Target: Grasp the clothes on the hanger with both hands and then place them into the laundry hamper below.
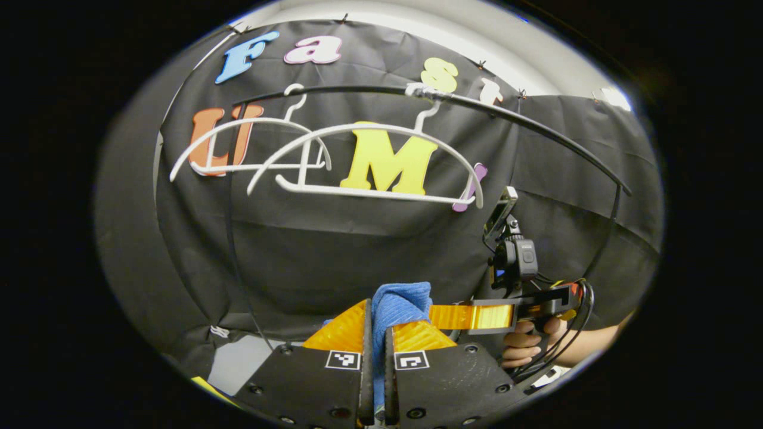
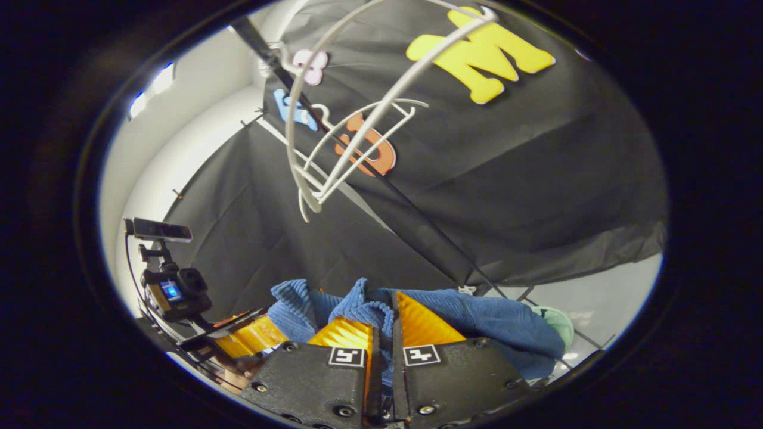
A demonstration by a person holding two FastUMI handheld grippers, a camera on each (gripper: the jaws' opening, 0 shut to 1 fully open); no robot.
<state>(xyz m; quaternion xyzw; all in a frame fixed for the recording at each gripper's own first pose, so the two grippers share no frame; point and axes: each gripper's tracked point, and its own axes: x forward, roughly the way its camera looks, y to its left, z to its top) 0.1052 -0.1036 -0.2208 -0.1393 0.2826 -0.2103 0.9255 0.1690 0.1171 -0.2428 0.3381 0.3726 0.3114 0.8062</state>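
A blue ribbed garment (image 1: 398,305) is bunched between the fingers of my left gripper (image 1: 377,319), which is shut on it. In the right gripper view the same blue garment (image 2: 489,325) spreads to the right, and my right gripper (image 2: 384,319) is shut on a fold of it. Both grippers sit close together, below the hangers. The right gripper (image 1: 474,316), held by a hand (image 1: 523,347), reaches in from the right in the left gripper view. The left gripper (image 2: 247,338) lies at the lower left of the right gripper view. A pale green rounded rim (image 2: 559,325) peeks out behind the garment.
Two bare white hangers (image 1: 363,158) hang on a black rail (image 1: 524,122) above the grippers, also seen as white hangers (image 2: 334,143) overhead. The rail's thin black upright (image 1: 235,250) runs down on the left. A pale floor (image 1: 238,360) lies below.
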